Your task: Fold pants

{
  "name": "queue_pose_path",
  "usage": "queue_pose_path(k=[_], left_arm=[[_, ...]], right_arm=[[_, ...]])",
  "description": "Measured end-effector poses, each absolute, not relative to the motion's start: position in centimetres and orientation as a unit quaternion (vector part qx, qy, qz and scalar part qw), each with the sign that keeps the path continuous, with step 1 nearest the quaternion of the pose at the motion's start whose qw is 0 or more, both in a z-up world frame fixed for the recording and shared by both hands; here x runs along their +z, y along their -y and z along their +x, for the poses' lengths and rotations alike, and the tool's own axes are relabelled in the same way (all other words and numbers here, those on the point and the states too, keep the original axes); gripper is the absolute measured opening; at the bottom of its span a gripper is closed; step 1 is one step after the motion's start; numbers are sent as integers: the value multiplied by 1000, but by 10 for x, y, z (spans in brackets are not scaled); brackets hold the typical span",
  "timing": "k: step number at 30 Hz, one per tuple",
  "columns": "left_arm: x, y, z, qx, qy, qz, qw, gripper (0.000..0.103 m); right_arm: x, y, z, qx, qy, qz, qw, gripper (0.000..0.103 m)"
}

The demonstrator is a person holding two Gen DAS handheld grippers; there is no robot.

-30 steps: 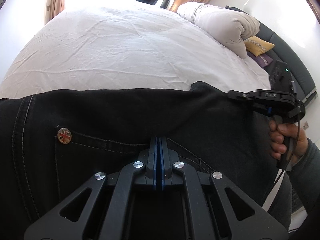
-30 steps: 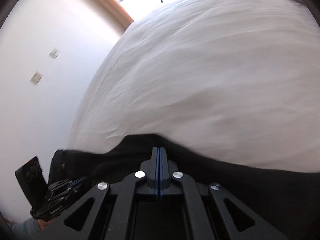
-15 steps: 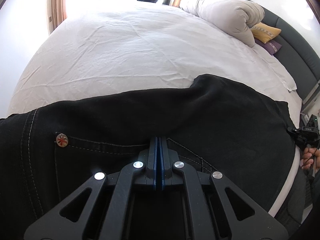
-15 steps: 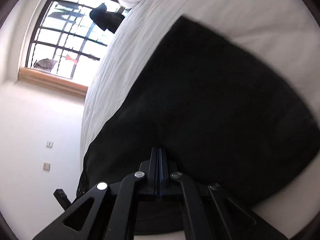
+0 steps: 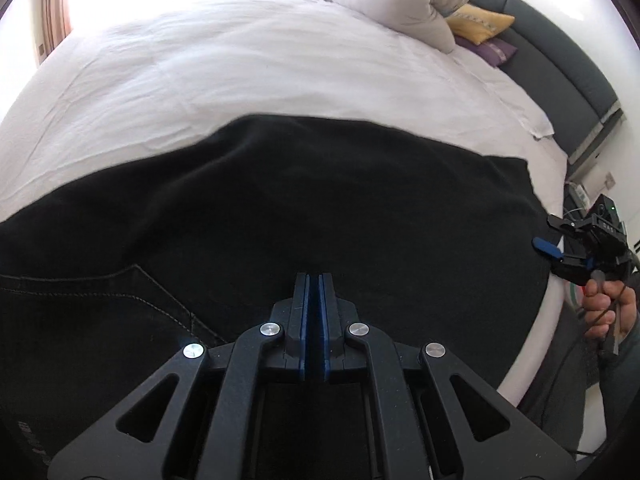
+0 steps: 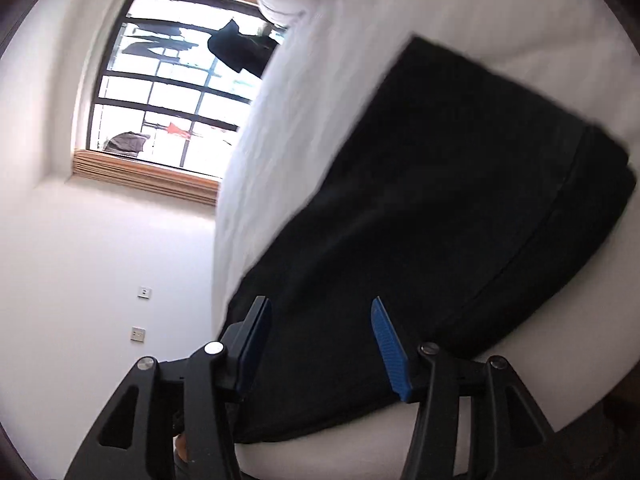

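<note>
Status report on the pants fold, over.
Left gripper shut on black pants. Right gripper just opened, pads clear of cloth. Pants lie doubled on bed. Nothing in the way.

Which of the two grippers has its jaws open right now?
The right gripper: its blue pads stand apart over the black pants, having just opened, nothing pinched. The left gripper has its pads shut together over the same pants.

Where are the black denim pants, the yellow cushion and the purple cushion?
Black denim pants (image 5: 320, 208): left wrist view, middle of the fabric.
Yellow cushion (image 5: 480, 26): left wrist view, its top face.
Purple cushion (image 5: 494, 50): left wrist view, its visible corner.
</note>
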State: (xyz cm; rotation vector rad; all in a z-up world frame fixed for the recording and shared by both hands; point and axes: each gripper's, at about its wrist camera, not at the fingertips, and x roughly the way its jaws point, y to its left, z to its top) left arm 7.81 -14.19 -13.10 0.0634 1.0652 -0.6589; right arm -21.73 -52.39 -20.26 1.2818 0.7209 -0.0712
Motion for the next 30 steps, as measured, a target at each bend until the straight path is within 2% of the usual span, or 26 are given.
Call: queue_pose_path(k=[2, 5, 7, 9, 10, 17, 22, 27, 29, 30], left_arm=[[-135, 132, 80, -311, -504, 3, 806, 4], [-140, 118, 82, -310, -510, -17, 802, 4], [-144, 114, 83, -310, -513, -34, 800, 4], [-147, 115, 82, -304, -511, -29, 804, 4], [-147, 116, 82, -301, -509, -23, 806, 4], [-149, 115, 87, -299, -513, -25, 804, 4], [-149, 117, 87, -296, -512, -23, 806, 4], [-149, 121, 86, -296, -511, -25, 806, 4], [-150, 120, 84, -296, -511, -25, 807, 4], [-150, 120, 84, -295, -511, -25, 807, 4]], right_arm=[[-211, 546, -234, -74, -313, 605, 729, 15], [-196, 577, -269, -182, -304, 575, 737, 12], [-179, 590, -295, -223, -276, 581, 733, 21], [-163, 589, -310, -267, -272, 561, 734, 65], [-158, 587, -313, -277, -270, 560, 732, 69], [-184, 577, -304, -240, -255, 619, 703, 70], [-182, 583, -293, -204, -245, 637, 702, 69], [-199, 581, -299, -201, -216, 678, 674, 59], [-199, 580, -300, -202, -218, 675, 675, 51], [-199, 580, -299, -201, -218, 674, 676, 51]])
